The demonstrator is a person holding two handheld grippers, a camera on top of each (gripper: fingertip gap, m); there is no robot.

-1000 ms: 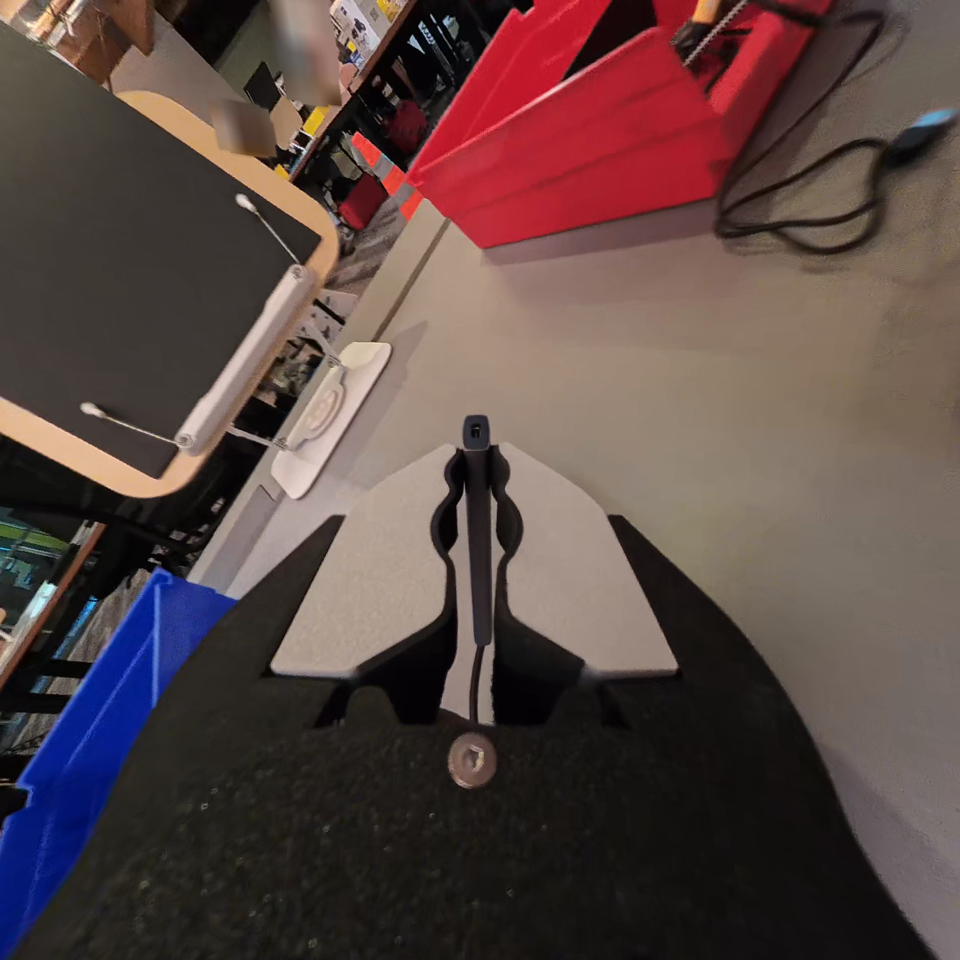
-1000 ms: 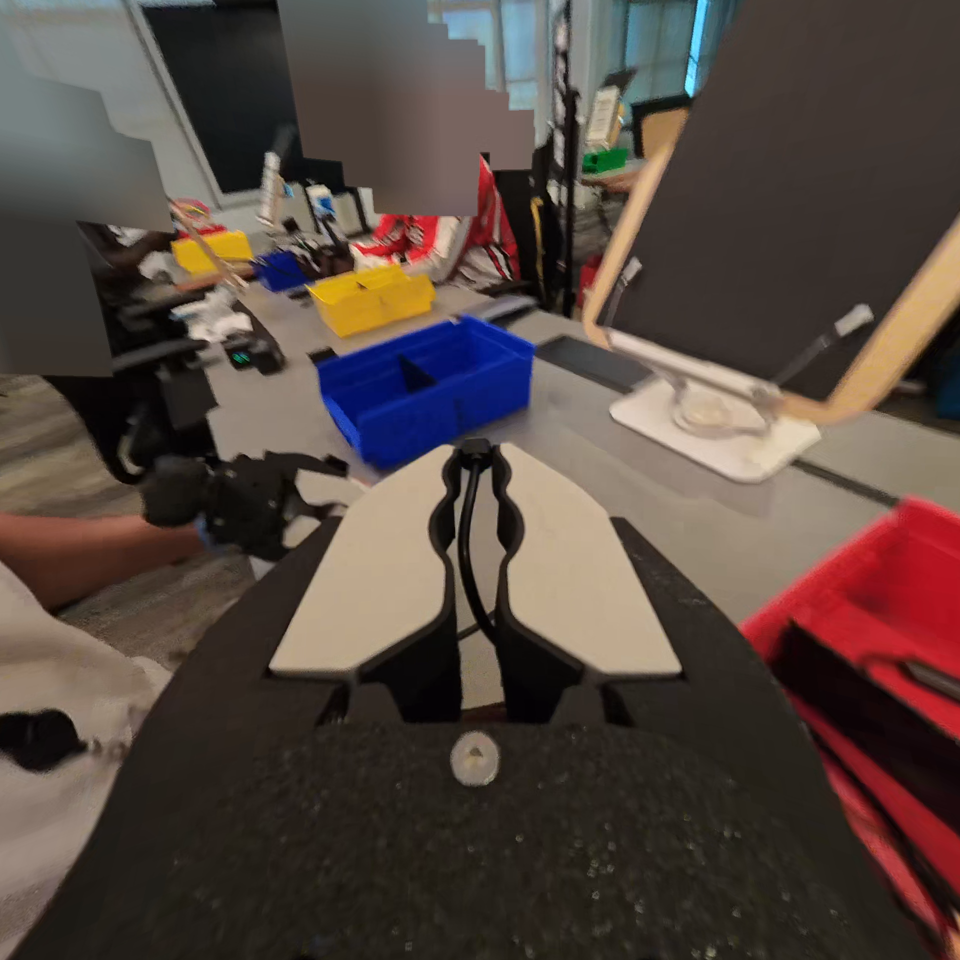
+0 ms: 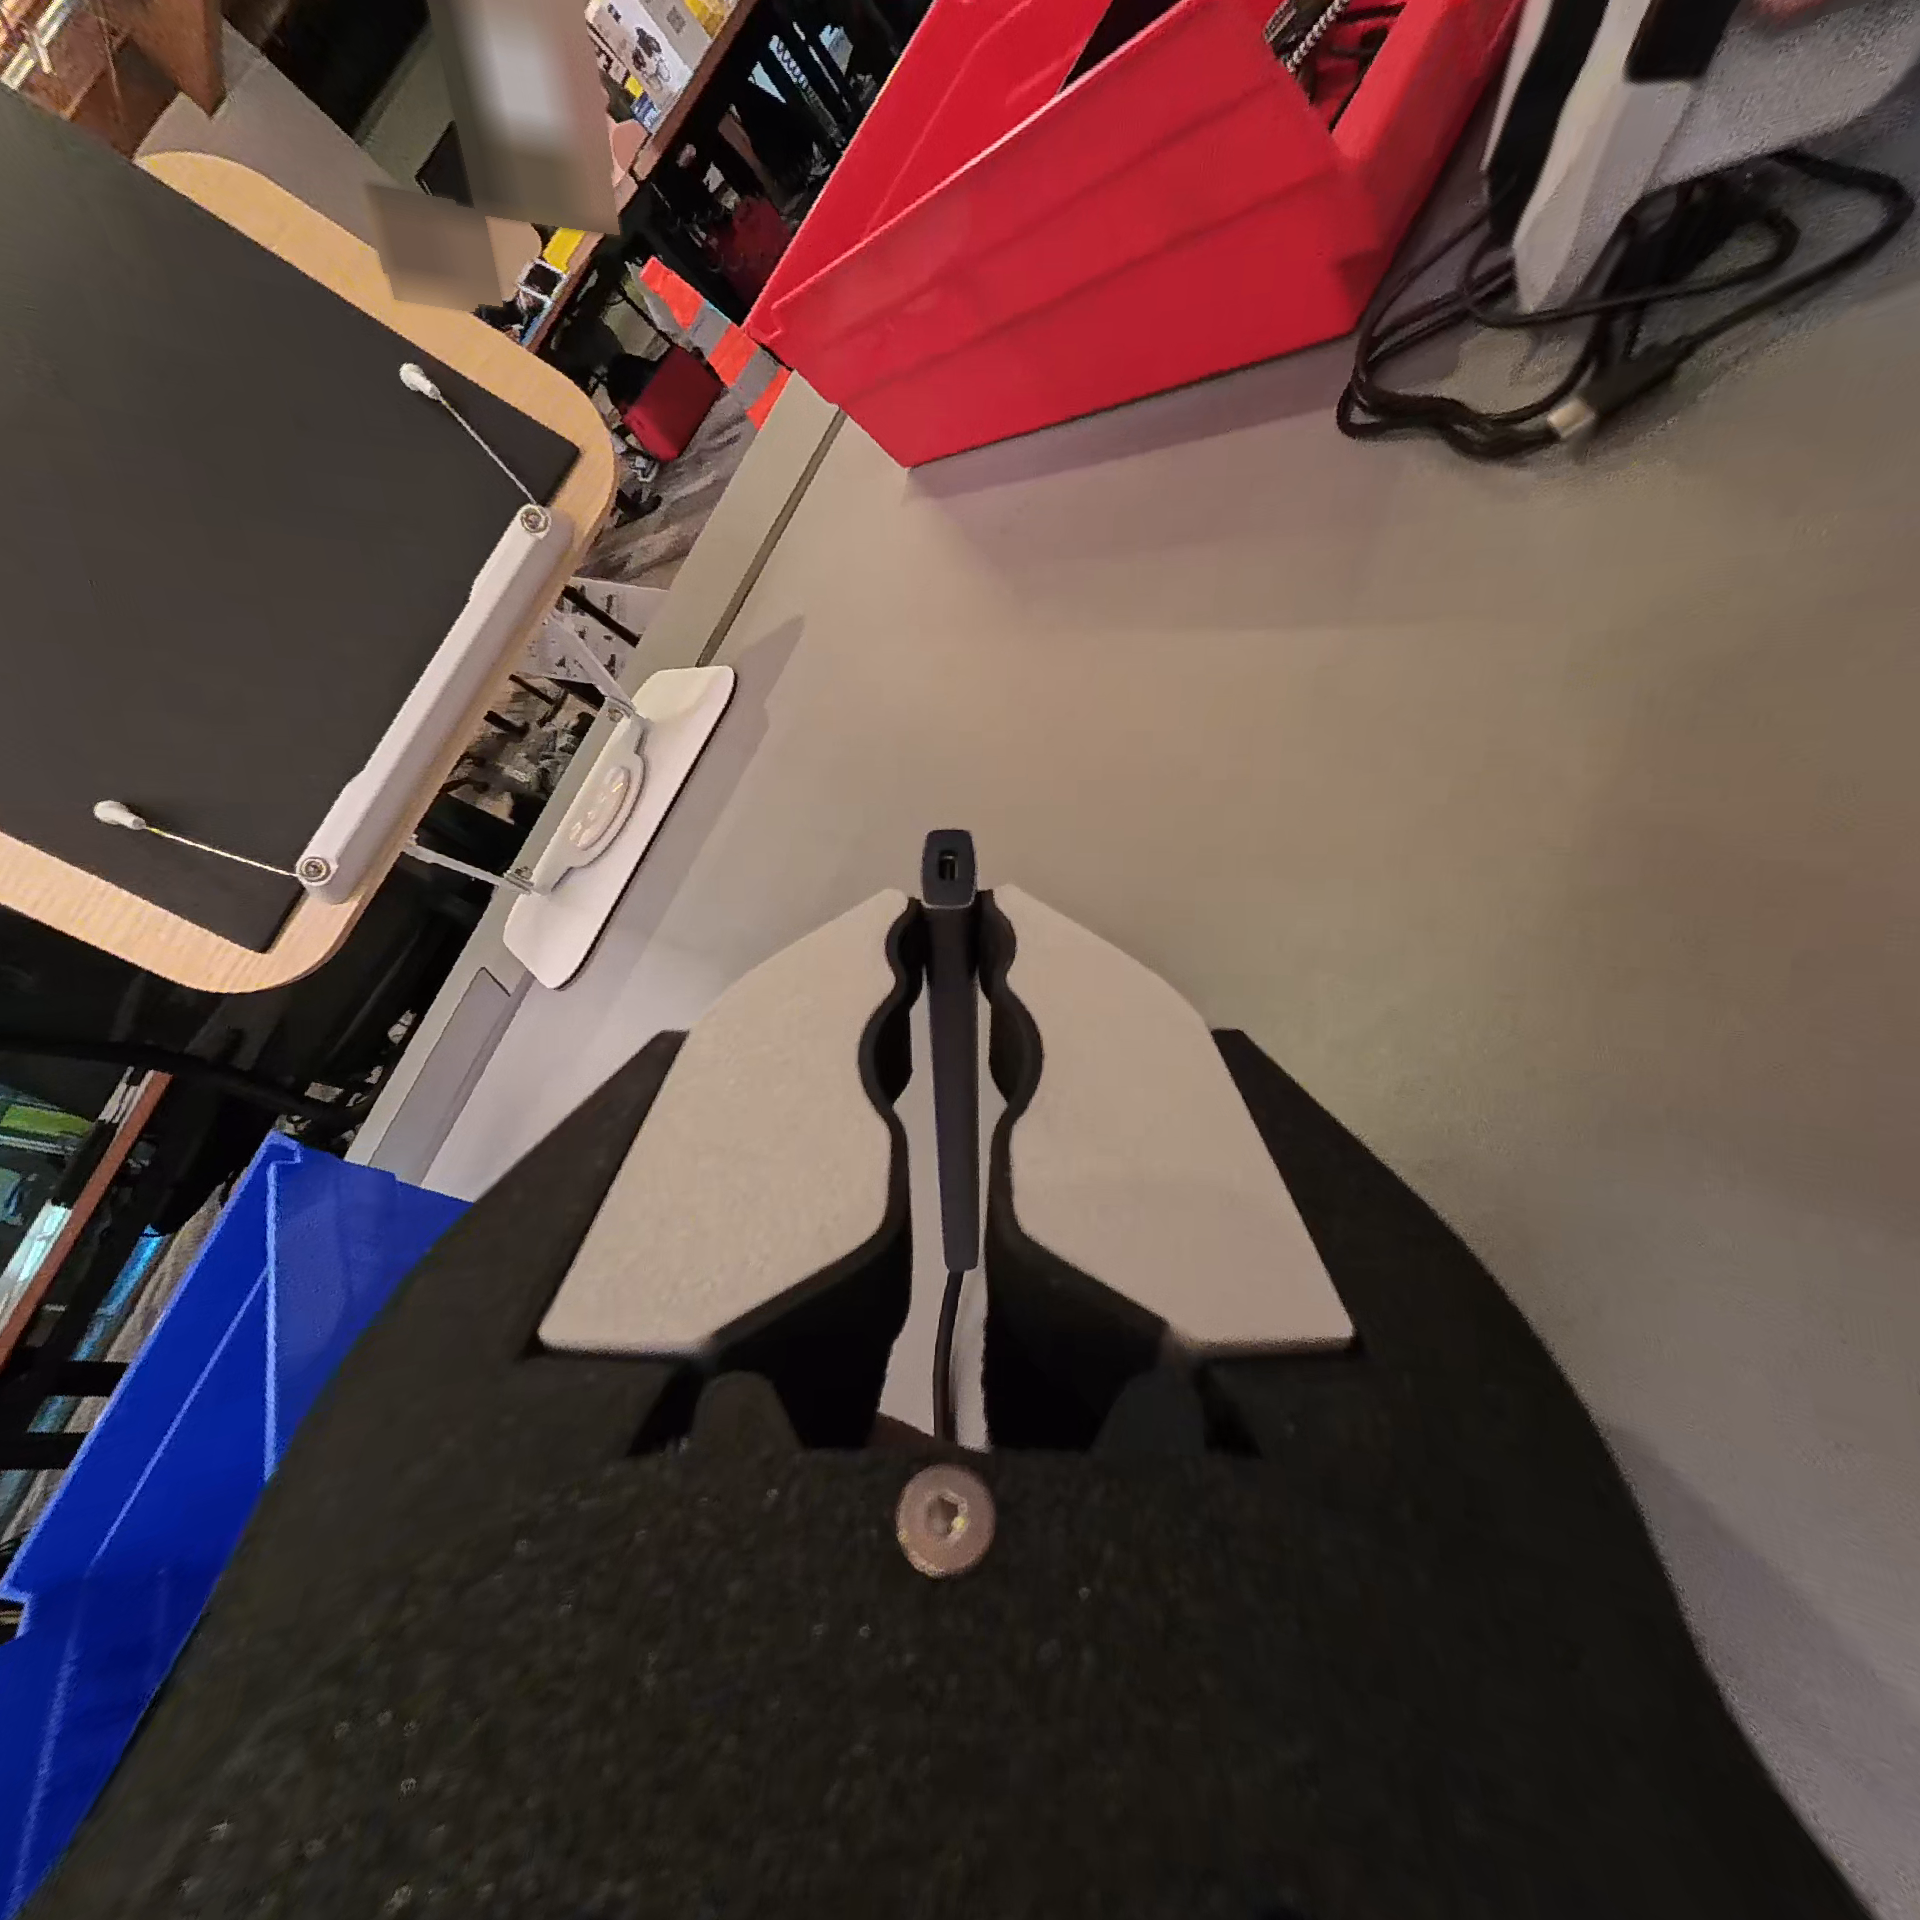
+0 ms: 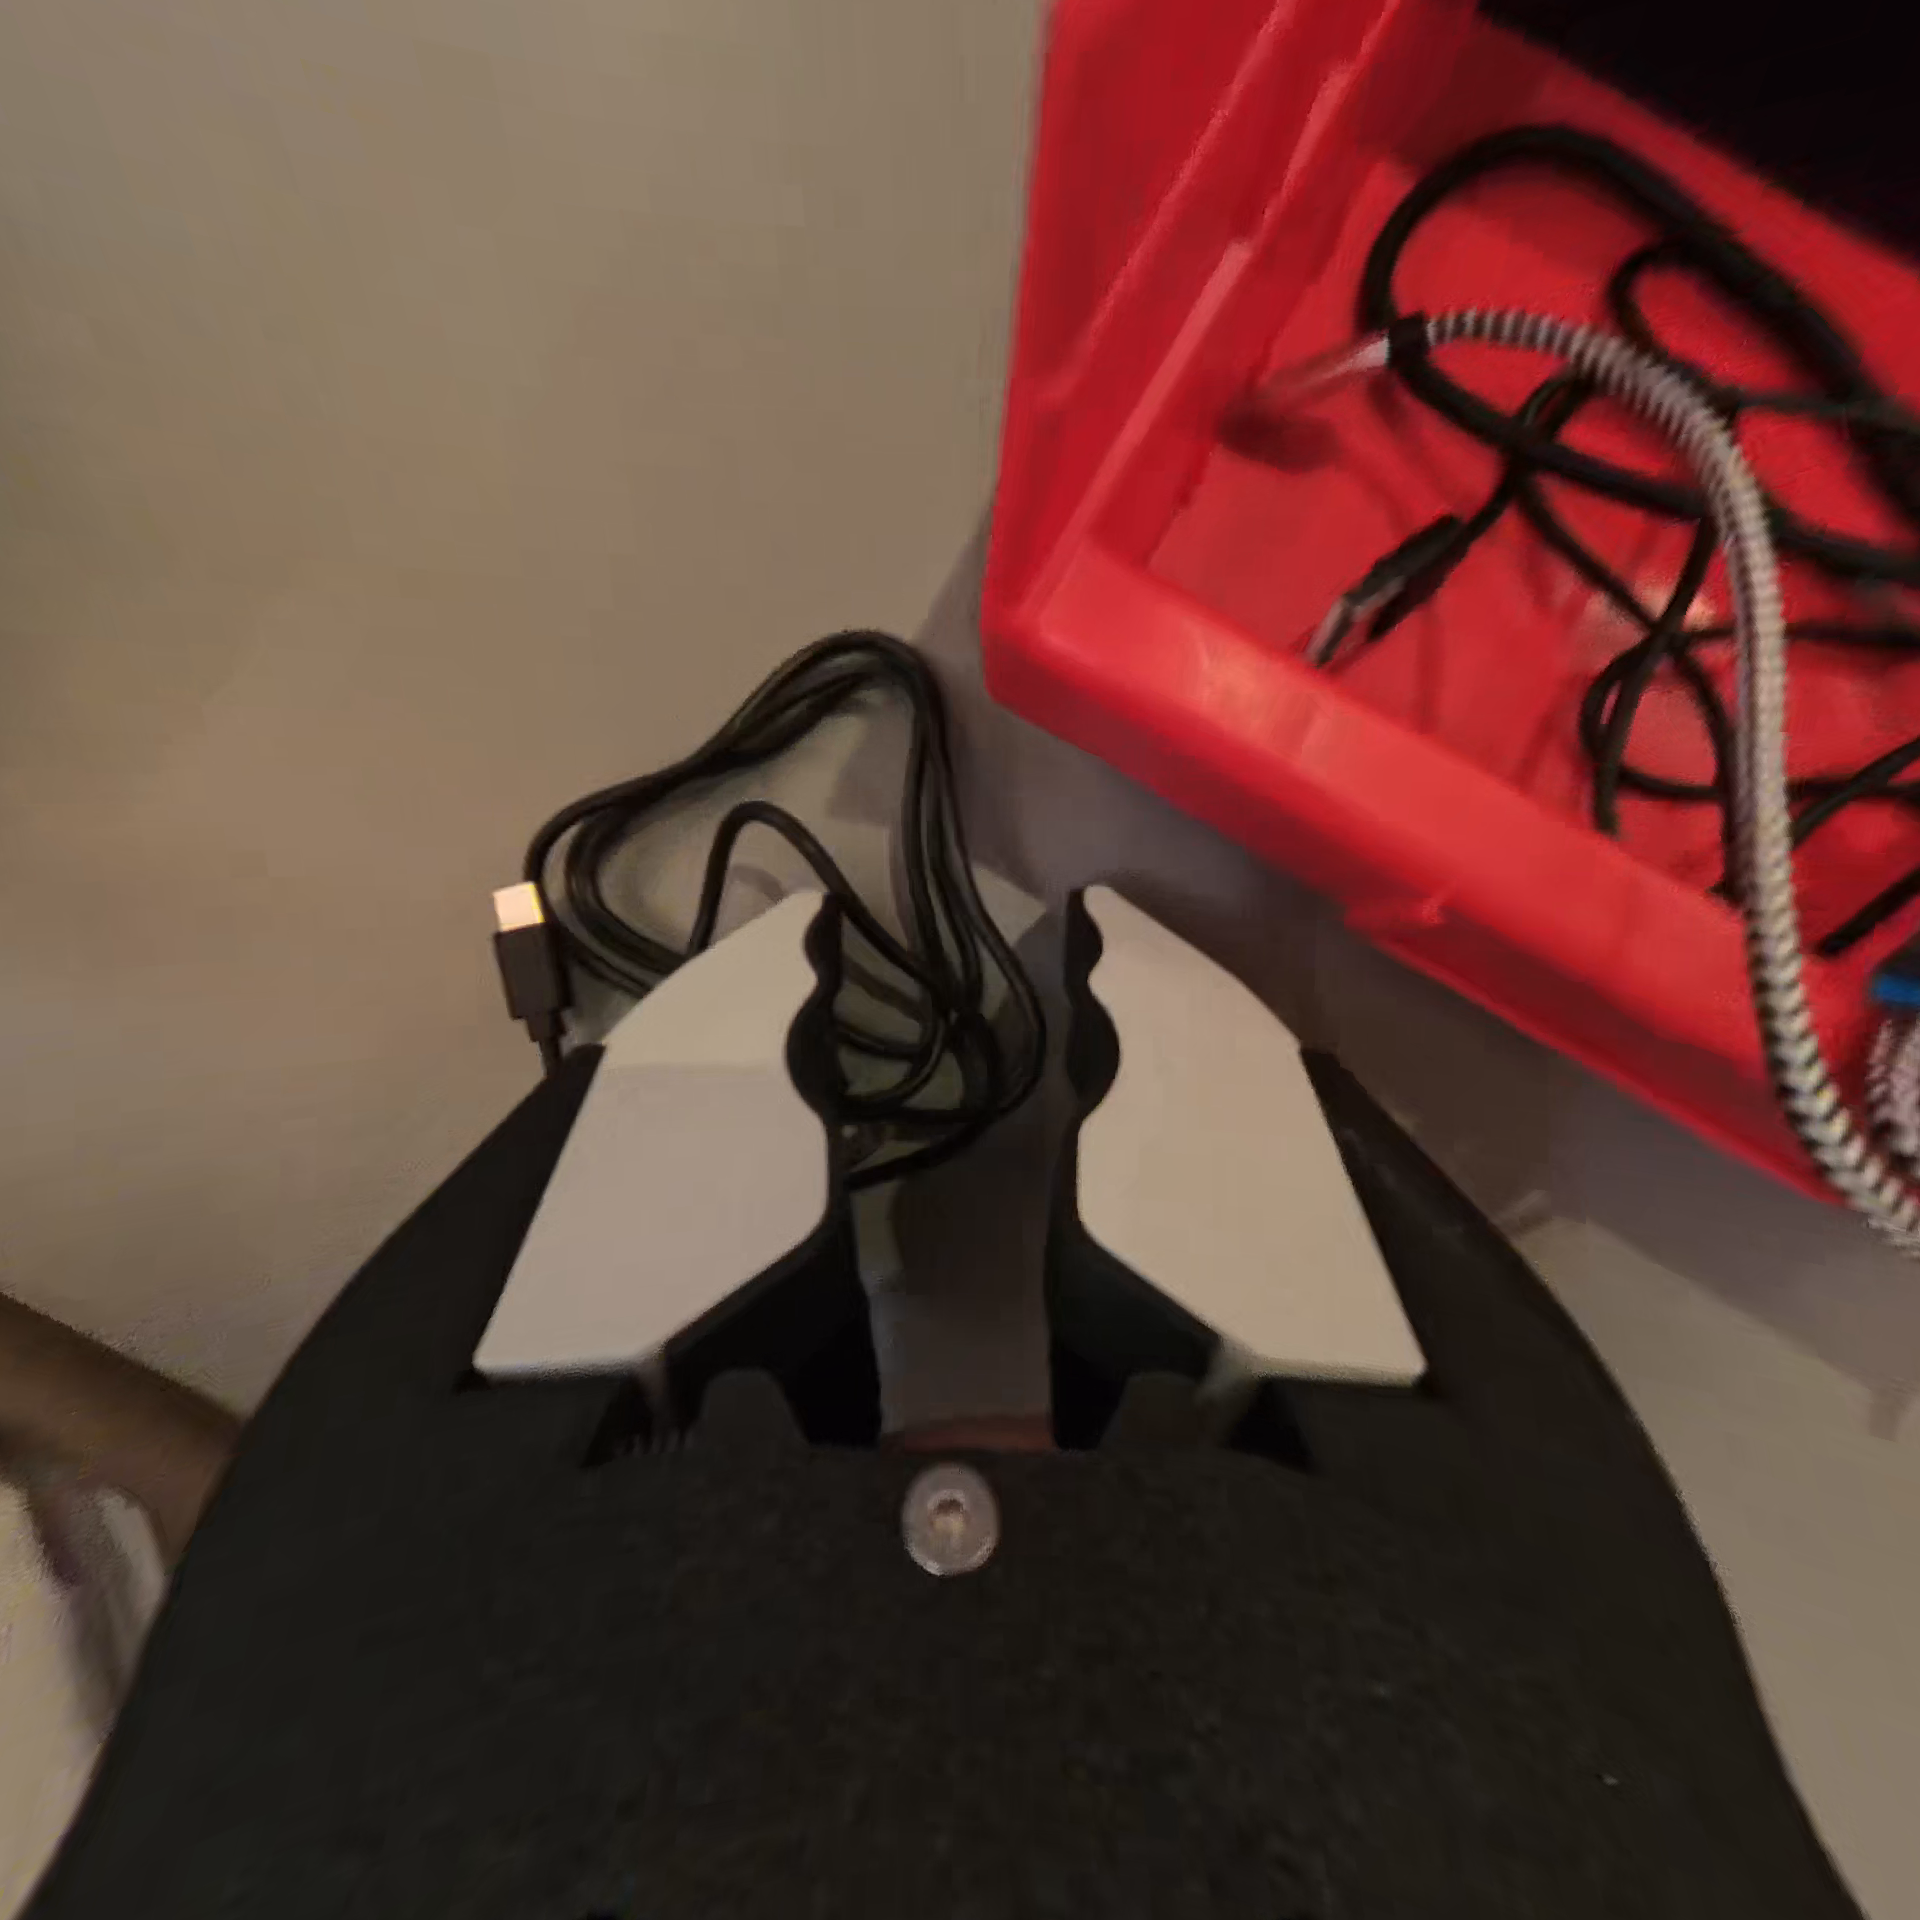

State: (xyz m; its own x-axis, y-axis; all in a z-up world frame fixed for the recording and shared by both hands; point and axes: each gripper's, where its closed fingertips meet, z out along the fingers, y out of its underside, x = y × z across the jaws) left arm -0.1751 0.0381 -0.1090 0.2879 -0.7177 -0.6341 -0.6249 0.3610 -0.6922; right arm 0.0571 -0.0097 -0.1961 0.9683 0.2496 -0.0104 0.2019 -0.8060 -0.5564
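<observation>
Left wrist view: mounted behind the left claw (image 3: 948,904), looking forward along its fingers; low over the grey tabletop (image 3: 1351,831), rolled sideways so the tabletop edge runs diagonally.
Left view far field: red bin (image 3: 1091,249) from outside, tilted board on a white stand (image 3: 613,810), blue bin (image 3: 197,1403).
Right wrist view: mounted behind the right claw (image 4: 951,925), pitched steeply down, close to the tabletop (image 4: 416,416).
Shared: grey tabletop and red bin (image 4: 1299,748), here seen from above.

red bin (image 3: 1091,270), blue bin (image 3: 187,1455), grey tabletop (image 3: 1351,779)
</observation>
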